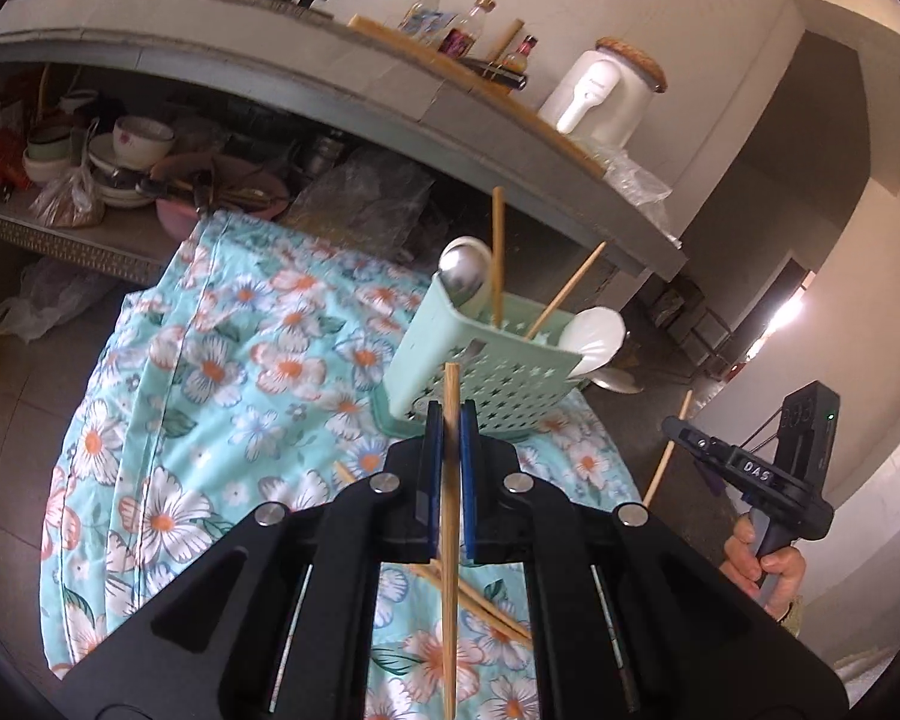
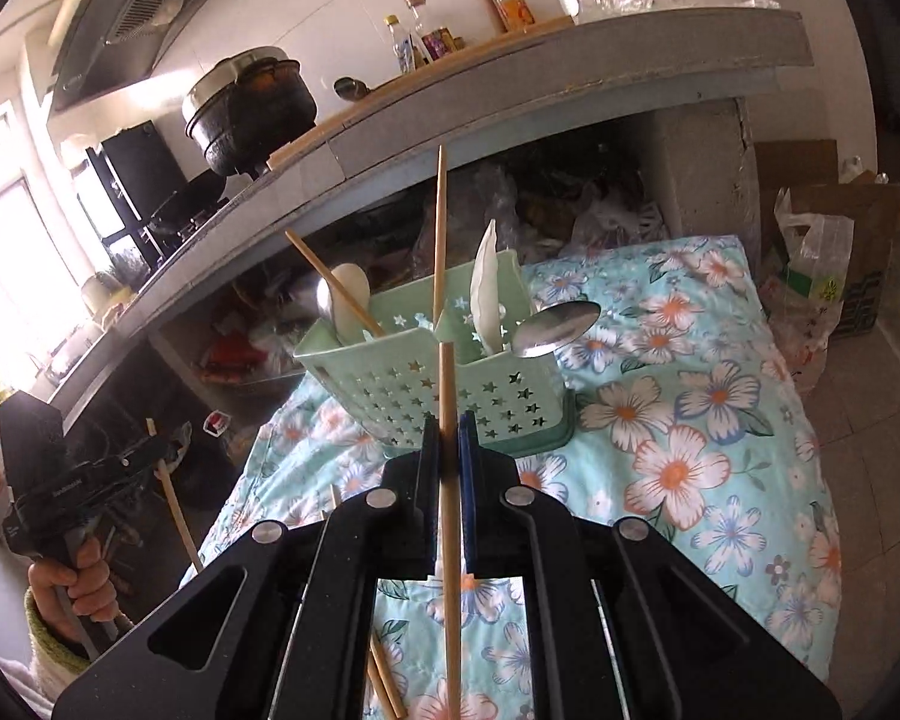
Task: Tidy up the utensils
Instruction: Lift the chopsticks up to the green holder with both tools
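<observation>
1. Left wrist view: the left gripper point(image 1: 451, 420) is clenched on one wooden chopstick point(image 1: 450, 540), which stands nearly upright between the blue pads; its lower end runs out of the bottom of the picture.
2. Just ahead of the jaws sits the mint-green utensil caddy point(image 1: 498, 372), pierced with star holes, on a floral cloth point(image 1: 240, 372). It holds two chopsticks, a steel spoon and two white spoons; another steel spoon bowl shows past its far corner.
3. Below the gripper, loose chopsticks point(image 1: 486, 612) lie on the cloth, partly hidden by the black frame, so their count is unclear.
4. To the right, the right gripper point(image 1: 678, 429) grips a chopstick; its fingertips are hard to make out.
5. Right wrist view: the right gripper point(image 2: 450, 426) is closed on one chopstick point(image 2: 450, 510), its lower end cut off.
6. The caddy point(image 2: 438, 384) is just ahead, holding two chopsticks, two steel spoons and two white spoons.
7. Far left, the left gripper point(image 2: 156, 450) holds its chopstick point(image 2: 177, 510), blurred.
</observation>
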